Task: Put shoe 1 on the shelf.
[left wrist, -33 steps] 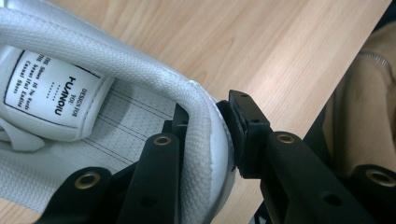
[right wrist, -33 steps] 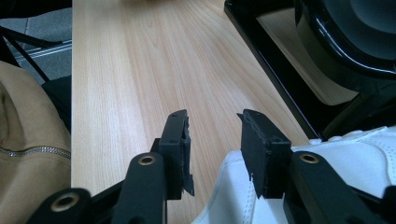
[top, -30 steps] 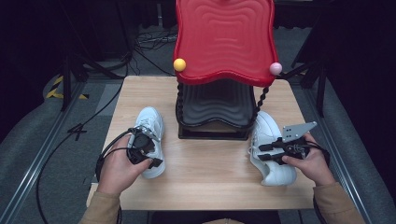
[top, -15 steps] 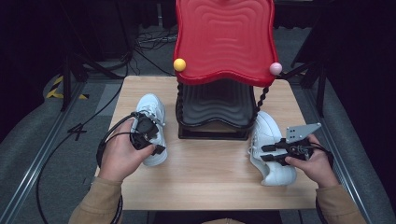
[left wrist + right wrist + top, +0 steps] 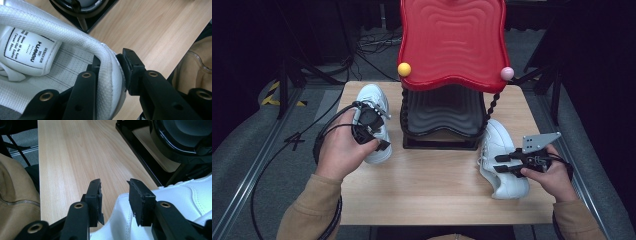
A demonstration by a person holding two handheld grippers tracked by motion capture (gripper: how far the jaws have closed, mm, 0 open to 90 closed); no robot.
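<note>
Two white sneakers lie on the wooden table (image 5: 437,185). The left sneaker (image 5: 373,96) sits at the far left beside the rack. My left gripper (image 5: 371,126) is shut on its heel collar. In the left gripper view, one jaw of the left gripper (image 5: 110,68) is inside the left sneaker (image 5: 37,72) and the other is outside it. The right sneaker (image 5: 501,145) lies right of the rack. My right gripper (image 5: 498,165) hovers open at its side. In the right gripper view, the right gripper (image 5: 113,192) has the right sneaker's (image 5: 130,220) white rim low between its jaws.
A rack stands mid-table, with a red wavy top shelf (image 5: 452,40) over a black lower shelf (image 5: 444,107). A yellow ball (image 5: 404,69) and a pink ball (image 5: 507,73) sit at its corners. Cables (image 5: 319,140) trail off the left edge.
My left gripper has carried the left sneaker away from the person, toward the table's far left. The right gripper has barely shifted beside the right sneaker.
</note>
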